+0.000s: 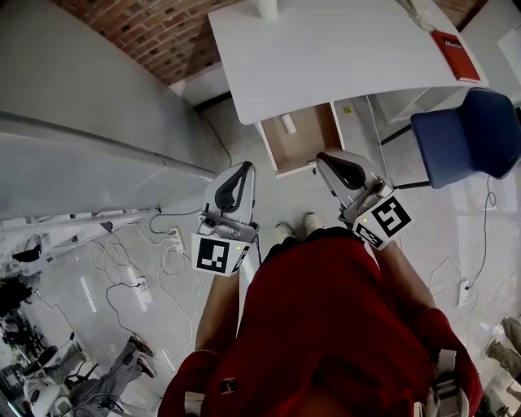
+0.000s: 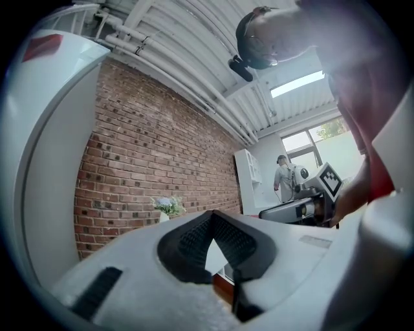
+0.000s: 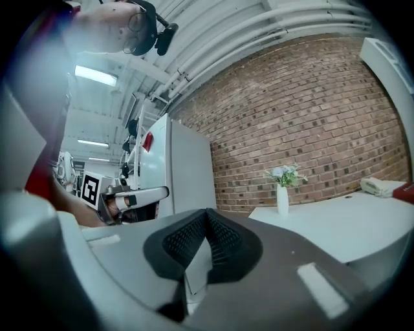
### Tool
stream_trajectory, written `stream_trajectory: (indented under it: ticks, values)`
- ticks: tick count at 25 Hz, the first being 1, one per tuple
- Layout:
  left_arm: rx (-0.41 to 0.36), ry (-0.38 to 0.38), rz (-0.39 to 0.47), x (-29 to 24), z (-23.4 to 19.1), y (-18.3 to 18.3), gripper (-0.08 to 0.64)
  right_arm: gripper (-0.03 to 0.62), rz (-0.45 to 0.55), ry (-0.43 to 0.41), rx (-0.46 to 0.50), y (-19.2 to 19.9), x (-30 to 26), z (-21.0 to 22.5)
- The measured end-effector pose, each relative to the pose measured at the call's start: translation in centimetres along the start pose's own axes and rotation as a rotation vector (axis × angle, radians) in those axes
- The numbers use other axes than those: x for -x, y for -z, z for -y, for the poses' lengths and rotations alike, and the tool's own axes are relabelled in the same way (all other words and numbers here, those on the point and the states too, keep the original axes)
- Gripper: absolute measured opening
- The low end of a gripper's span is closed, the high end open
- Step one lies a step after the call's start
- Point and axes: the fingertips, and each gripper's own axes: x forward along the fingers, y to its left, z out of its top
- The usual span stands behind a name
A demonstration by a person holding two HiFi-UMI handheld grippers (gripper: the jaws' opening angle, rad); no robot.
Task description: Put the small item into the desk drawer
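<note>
The white desk point(image 1: 350, 57) has its wooden drawer point(image 1: 313, 130) pulled open below the front edge. A small white item point(image 1: 287, 124) lies inside the drawer, near its back left. My left gripper point(image 1: 243, 169) is held in front of the drawer, a little to its left, jaws shut and empty. My right gripper point(image 1: 324, 156) hovers just at the drawer's front right corner, also shut with nothing held. In the left gripper view the ribbed pads point(image 2: 194, 240) meet at the tip of the left gripper point(image 2: 211, 215). The right gripper point(image 3: 207, 212) shows the same in its own view.
A blue chair point(image 1: 468, 134) stands right of the drawer. A red book point(image 1: 454, 53) and a white vase point(image 1: 266, 8) sit on the desk. A tall white cabinet point(image 1: 73, 122) stands at the left. Cables point(image 1: 155, 261) trail over the floor. A person point(image 2: 284, 178) stands far off.
</note>
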Motion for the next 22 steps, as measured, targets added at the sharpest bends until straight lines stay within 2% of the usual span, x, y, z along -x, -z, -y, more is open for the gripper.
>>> stream_trajectory:
  ticks: [22]
  values:
    - [0.016, -0.001, 0.009, 2.4, -0.9, 0.4, 0.002, 0.011, -0.045, 0.051, -0.002, 1.4, 1.6, -0.9]
